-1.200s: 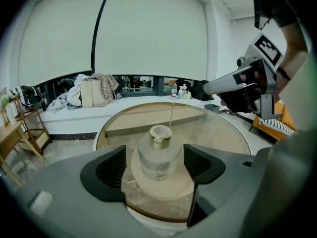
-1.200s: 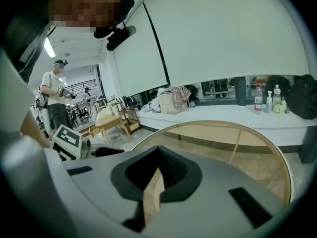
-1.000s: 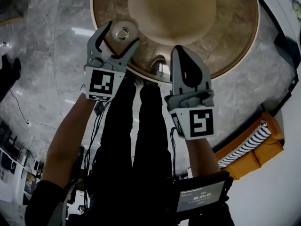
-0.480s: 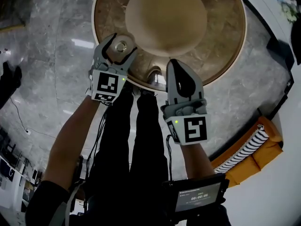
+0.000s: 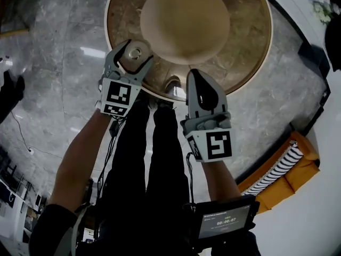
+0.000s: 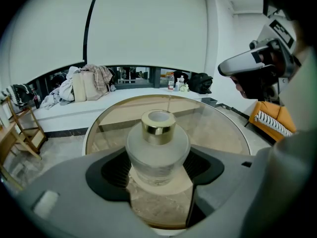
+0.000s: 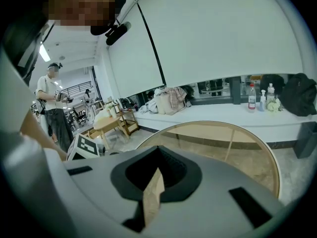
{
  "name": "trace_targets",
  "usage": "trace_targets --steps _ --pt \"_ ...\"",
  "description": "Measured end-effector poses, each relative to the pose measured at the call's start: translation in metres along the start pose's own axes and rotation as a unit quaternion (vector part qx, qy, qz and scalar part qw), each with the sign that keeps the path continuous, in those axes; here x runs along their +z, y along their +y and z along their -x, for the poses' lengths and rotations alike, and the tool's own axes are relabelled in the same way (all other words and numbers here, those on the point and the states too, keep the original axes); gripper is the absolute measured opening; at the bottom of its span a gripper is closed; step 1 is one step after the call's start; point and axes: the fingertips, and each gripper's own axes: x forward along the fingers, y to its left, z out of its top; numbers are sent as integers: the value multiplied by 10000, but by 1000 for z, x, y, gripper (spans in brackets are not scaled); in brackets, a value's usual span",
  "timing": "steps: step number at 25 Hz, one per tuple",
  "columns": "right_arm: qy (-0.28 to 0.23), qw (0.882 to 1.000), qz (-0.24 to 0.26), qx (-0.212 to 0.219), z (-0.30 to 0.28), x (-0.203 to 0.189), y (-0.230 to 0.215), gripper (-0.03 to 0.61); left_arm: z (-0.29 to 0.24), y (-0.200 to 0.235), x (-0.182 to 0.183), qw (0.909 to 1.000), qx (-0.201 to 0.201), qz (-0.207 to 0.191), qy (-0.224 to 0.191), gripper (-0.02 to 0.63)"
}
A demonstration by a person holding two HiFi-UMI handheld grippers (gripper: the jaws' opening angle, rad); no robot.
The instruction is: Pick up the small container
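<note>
Small frosted-glass container with gold collar (image 6: 157, 148) stands at 8 o'clock on the round glass-topped table (image 5: 250, 36), clamped between the jaws of your left gripper (image 5: 136, 53). Your right gripper (image 5: 196, 79) is clenched on nothing. Lift straight up with an even squeeze; the rounded frosted body may slip.

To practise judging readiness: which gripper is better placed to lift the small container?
Left. The left gripper holds the small container between its pads; the right gripper is shut, empty and off to the side.
</note>
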Motion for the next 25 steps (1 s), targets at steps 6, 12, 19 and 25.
trace_targets --steps 6,12,19,25 --pt "-68 10000 34 30 9 20 9 -2 24 -5 30 9998 -124 -108 -83 330" --pt "-206 9998 25 25 26 49 22 -2 58 -4 72 9995 -157 -142 -222 330" --pt "-369 9993 20 -20 61 87 42 -3 111 -14 121 9992 -227 -135 -313 330" --pt "-574 9983 59 -106 100 126 57 -3 167 -33 167 9982 -300 -180 -496 330"
